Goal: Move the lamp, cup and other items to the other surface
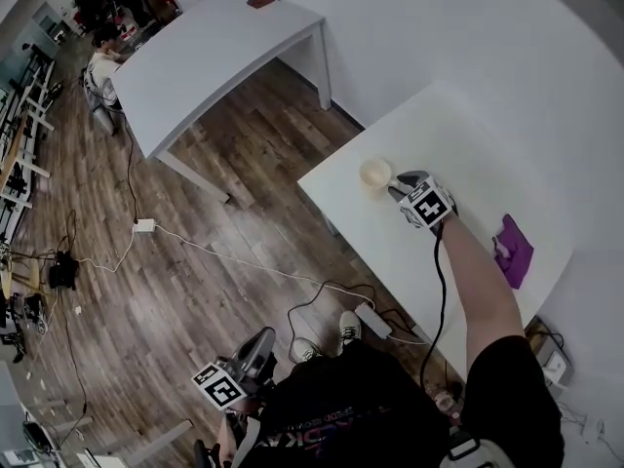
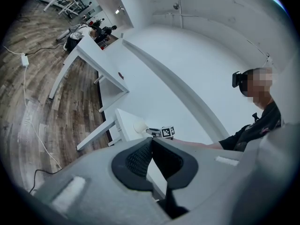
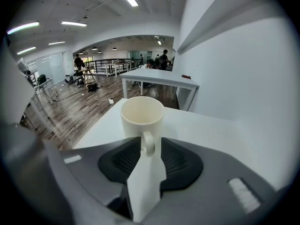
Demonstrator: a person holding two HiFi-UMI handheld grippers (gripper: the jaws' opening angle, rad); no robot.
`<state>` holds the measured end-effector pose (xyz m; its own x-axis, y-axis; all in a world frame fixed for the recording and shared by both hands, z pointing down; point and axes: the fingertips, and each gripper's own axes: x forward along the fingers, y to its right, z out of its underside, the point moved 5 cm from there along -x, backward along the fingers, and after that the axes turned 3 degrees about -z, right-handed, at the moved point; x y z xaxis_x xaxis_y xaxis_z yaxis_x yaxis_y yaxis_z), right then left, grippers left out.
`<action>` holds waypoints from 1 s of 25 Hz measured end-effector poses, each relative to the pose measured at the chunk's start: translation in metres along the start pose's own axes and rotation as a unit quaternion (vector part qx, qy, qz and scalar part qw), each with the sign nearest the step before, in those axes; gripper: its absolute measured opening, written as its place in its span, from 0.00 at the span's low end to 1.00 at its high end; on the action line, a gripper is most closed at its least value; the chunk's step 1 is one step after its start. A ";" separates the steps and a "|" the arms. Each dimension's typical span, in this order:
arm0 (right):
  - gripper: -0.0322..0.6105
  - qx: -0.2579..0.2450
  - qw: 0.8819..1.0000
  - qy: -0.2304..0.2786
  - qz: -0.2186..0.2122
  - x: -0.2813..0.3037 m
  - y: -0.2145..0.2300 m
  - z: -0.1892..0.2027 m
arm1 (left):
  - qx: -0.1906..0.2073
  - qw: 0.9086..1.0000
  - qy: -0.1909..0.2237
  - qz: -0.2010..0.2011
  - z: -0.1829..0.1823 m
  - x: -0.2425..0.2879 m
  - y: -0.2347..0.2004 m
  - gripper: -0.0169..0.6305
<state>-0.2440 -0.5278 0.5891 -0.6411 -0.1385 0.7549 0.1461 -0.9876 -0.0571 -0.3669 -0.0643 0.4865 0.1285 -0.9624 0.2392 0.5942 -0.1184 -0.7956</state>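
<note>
On the wood floor [image 1: 195,300] lies a white power strip [image 1: 371,320], a thin cable [image 1: 244,261] trailing left from beside it to a small white adapter [image 1: 144,225] — far beyond it, up-left, sits a person [image 1: 100,66].

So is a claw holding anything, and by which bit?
Nothing is held yet. The right claw is open around the cup handle, not squeezing it; the left claw is shut, empty.
</note>
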 end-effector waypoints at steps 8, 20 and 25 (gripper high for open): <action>0.14 -0.001 1.000 -0.006 -0.018 0.011 -0.003 -0.001 | -0.011 1.000 0.003 -0.003 0.000 0.004 -0.003 0.02; 0.13 0.047 0.998 0.039 0.026 -0.001 -0.012 0.005 | -0.016 1.000 0.002 0.001 0.001 0.007 -0.005 0.02; 0.13 0.075 0.993 0.075 0.042 -0.013 -0.019 0.004 | -0.012 1.000 -0.005 0.004 0.002 0.011 -0.003 0.02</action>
<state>-0.2350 -0.5074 0.5830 -0.7256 -0.2403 0.6448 0.3067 -0.9517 -0.0096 -0.3660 -0.0738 0.4926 0.1411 -0.9610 0.2378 0.5739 -0.1163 -0.8106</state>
